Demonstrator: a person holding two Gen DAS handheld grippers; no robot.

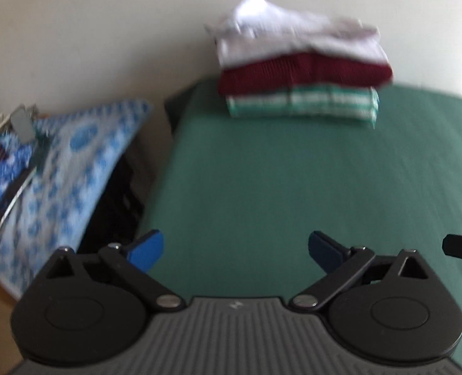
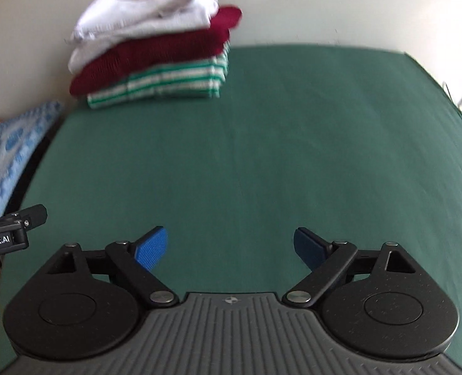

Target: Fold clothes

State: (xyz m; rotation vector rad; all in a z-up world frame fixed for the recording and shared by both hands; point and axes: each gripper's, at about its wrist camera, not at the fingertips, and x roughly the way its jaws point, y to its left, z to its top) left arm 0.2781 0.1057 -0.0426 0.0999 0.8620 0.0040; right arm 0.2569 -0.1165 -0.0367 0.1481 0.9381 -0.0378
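Three folded garments, blurred, are stacked at the green table's [image 2: 262, 156] far edge: white top [image 2: 143, 15], maroon sweater [image 2: 156, 53], striped shirt [image 2: 168, 84]. Left gripper [image 1: 235, 251] and right gripper [image 2: 231, 247] are held wide open, empty. Clutter on blue patterned cloth [image 1: 62, 162] is indistinct.

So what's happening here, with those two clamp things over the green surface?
A person is folding clothes with a handheld gripper in each hand. Right now the left gripper and the right gripper are both open and hold nothing, above the bare green cloth-covered surface. At its far end, by the wall, sits a folded stack: a white garment on top, a maroon one in the middle, a green-and-white striped one at the bottom.
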